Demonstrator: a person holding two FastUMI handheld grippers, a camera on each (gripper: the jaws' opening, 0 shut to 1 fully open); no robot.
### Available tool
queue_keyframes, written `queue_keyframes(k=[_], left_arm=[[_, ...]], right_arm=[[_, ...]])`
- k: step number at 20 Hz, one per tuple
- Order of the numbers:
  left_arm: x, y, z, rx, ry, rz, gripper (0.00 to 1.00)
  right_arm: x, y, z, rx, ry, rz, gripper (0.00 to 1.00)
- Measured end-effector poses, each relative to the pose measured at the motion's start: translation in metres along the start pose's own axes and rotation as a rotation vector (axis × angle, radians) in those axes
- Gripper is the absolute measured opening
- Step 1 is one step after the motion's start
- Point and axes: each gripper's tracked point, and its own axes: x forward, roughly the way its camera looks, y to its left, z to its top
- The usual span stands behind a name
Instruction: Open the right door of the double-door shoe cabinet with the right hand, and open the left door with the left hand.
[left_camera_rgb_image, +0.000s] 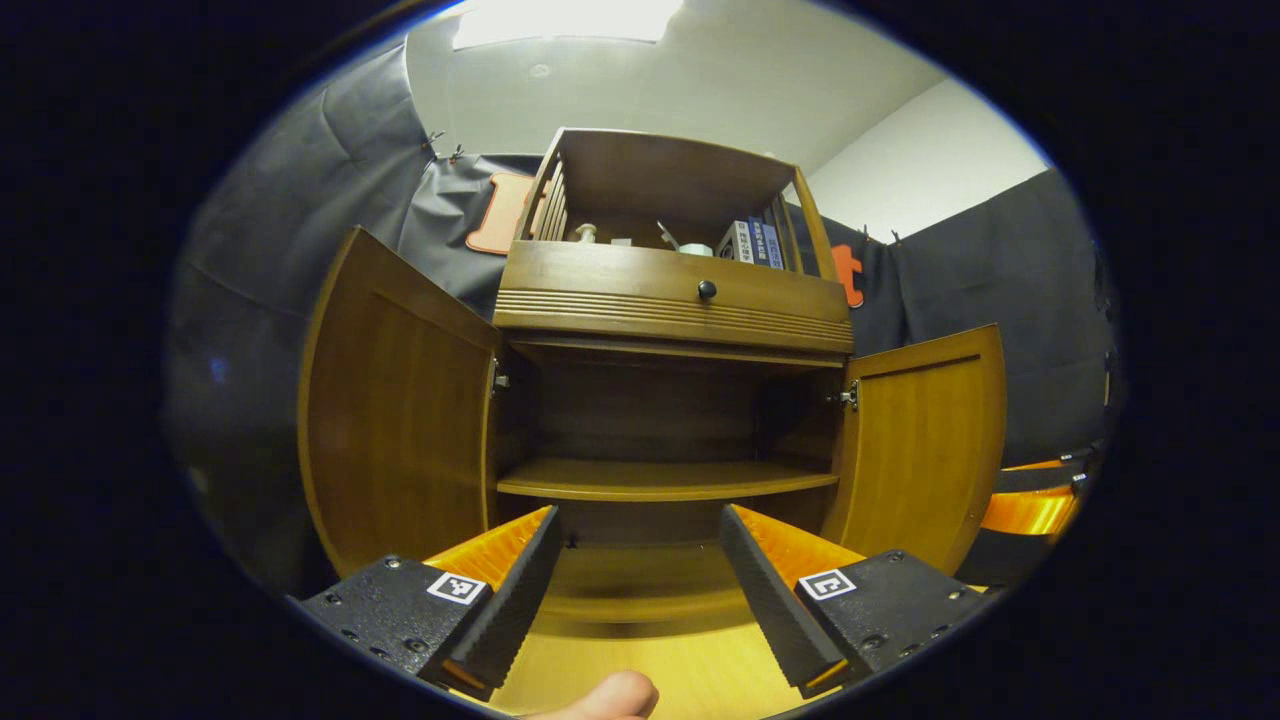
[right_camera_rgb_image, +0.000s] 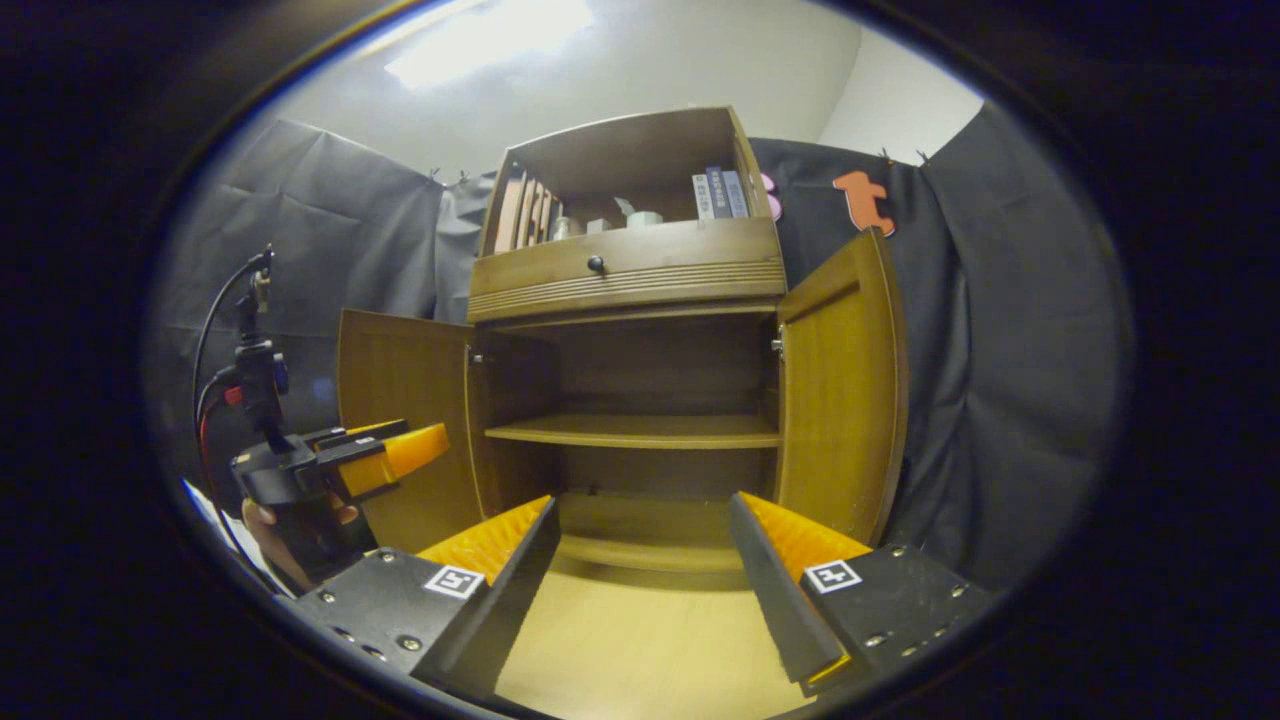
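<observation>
Here, in the left gripper view, the shoe cabinet (left_camera_rgb_image: 670, 400) stands straight ahead with the left door (left_camera_rgb_image: 395, 400) and the right door (left_camera_rgb_image: 925, 445) both swung wide open, so the task looks finished. The left gripper (left_camera_rgb_image: 640, 590) hovers in front with its jaws spread wide and nothing between them. The doors seem stiff wooden panels on side hinges, likely light to swing; I would take them at the free edge, because I see no handle from here. Inside, the shelf (left_camera_rgb_image: 665, 480) is bare, while the open top compartment (left_camera_rgb_image: 665, 215) holds some books and small items. In the right gripper view, the right gripper (right_camera_rgb_image: 640, 580) also has its jaws wide apart and empty, near the cabinet front; the left gripper shows at the left side, beside the left door.
</observation>
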Motion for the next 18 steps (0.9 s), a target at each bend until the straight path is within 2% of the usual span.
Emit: queue_keyframes(k=[1, 2, 3, 5, 7, 8, 10, 13, 15, 17, 18], left_arm=[[0.006, -0.004, -0.004, -0.01, 0.007, -0.007, 0.99], [0.013, -0.007, -0.006, -0.015, 0.015, -0.012, 0.96], [0.02, -0.012, -0.008, -0.01, 0.032, -0.018, 0.94], [0.032, -0.029, -0.005, -0.001, 0.026, -0.058, 0.96], [0.038, -0.041, -0.008, 0.02, 0.028, -0.078, 0.92], [0.045, -0.044, -0.008, 0.03, 0.022, -0.077, 0.96], [0.052, -0.05, -0.019, 0.043, 0.04, -0.079, 0.93], [0.058, -0.064, -0.036, 0.051, 0.067, -0.107, 0.92], [0.063, -0.061, -0.038, 0.066, 0.069, -0.084, 0.96], [0.068, -0.057, -0.037, 0.071, 0.05, -0.057, 0.96], [0.063, -0.055, -0.04, 0.075, 0.052, -0.053, 0.94]], right_arm=[[0.005, -0.002, 0.0, -0.005, 0.002, -0.012, 1.0], [0.011, -0.003, -0.002, -0.012, 0.005, -0.015, 0.98], [0.017, -0.001, -0.002, -0.017, 0.006, -0.01, 0.98], [0.03, 0.001, -0.002, -0.026, 0.007, -0.008, 1.0], [0.041, 0.004, -0.003, -0.027, 0.004, -0.006, 1.0], [0.046, 0.004, -0.003, -0.029, -0.001, -0.011, 1.0], [0.059, 0.004, -0.006, -0.047, -0.005, -0.025, 0.98], [0.08, 0.019, -0.02, -0.055, 0.02, 0.007, 1.0], [0.09, 0.026, -0.025, -0.061, 0.025, 0.014, 0.98], [0.101, 0.033, -0.034, -0.081, 0.038, 0.019, 1.0], [0.103, 0.033, -0.039, -0.09, 0.044, 0.006, 1.0]])
